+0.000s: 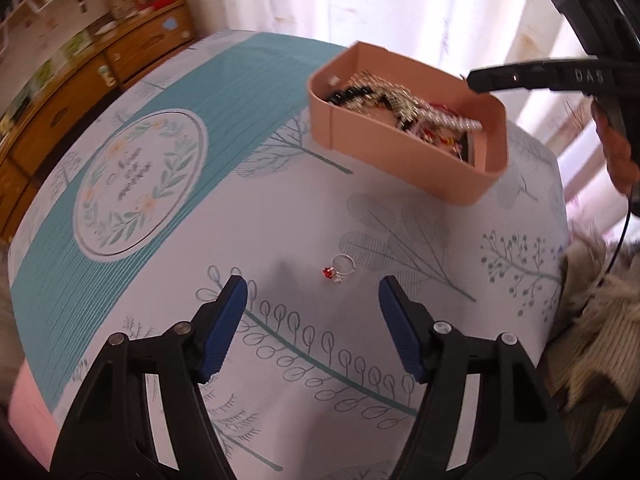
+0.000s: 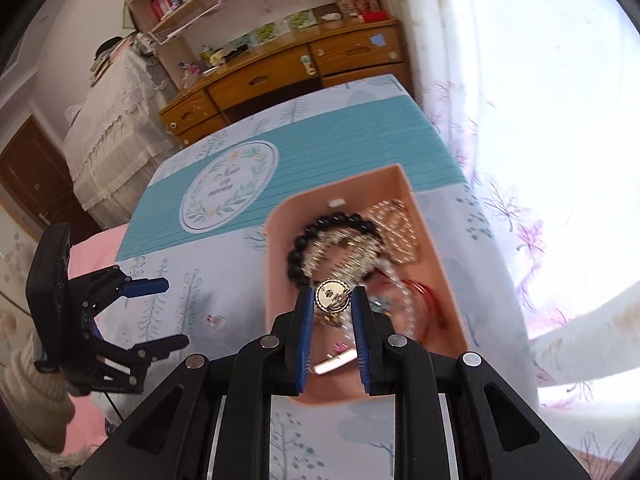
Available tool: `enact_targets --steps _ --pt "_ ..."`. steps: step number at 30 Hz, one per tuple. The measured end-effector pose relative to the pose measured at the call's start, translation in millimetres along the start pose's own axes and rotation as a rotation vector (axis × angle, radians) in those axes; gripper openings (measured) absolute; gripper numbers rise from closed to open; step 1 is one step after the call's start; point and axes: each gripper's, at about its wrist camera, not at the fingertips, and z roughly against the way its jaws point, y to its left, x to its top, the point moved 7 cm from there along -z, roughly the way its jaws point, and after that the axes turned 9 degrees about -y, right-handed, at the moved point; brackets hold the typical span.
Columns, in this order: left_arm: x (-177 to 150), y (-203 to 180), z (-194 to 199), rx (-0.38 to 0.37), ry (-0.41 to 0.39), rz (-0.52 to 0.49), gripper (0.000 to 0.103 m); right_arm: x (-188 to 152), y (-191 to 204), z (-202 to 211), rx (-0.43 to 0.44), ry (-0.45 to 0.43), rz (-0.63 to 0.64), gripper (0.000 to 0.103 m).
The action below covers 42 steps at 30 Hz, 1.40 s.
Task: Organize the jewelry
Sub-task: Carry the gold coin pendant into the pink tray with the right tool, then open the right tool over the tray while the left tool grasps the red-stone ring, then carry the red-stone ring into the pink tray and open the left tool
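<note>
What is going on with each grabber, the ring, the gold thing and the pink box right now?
Left gripper: open, empty, above the ring.
Right gripper: shut on the round gold pendant, over the box.
Silver ring with a red stone: lying loose on the tablecloth, untouched.
Pink open-topped plastic box: lidless, holding tangled jewelry.
Black bead bracelet: resting inside the box.

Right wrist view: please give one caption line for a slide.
Right gripper holds a gold pendant over the pink box.
</note>
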Motion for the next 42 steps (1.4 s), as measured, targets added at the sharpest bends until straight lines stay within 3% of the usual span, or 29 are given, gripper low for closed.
enact_targets --steps 4,8,16,18,29,36,42 --pt "-4 -5 -8 -0.048 0.011 -0.085 0.058 -12 -15 3 -0.021 0.023 -0.025 0.019" --pt "-5 -6 -15 -0.082 0.02 -0.137 0.041 -21 -15 0 -0.024 0.045 -0.032 0.019" --pt "-4 -3 -23 -0.115 0.032 -0.196 0.034 -24 -3 -6 -0.005 0.052 -0.029 0.019" --pt "-3 -1 -27 -0.115 0.042 -0.202 0.026 -26 -2 -6 -0.002 0.056 -0.03 0.019" --pt "2 -6 -40 -0.158 0.059 -0.254 0.022 -27 -4 -7 0.003 0.062 -0.045 0.019" --pt "3 -15 -41 -0.173 0.051 -0.281 0.006 -28 -4 -8 0.006 0.066 -0.047 0.019" --pt "12 -15 -35 -0.143 0.005 -0.208 0.006 -29 -2 -6 0.011 0.056 -0.047 0.019"
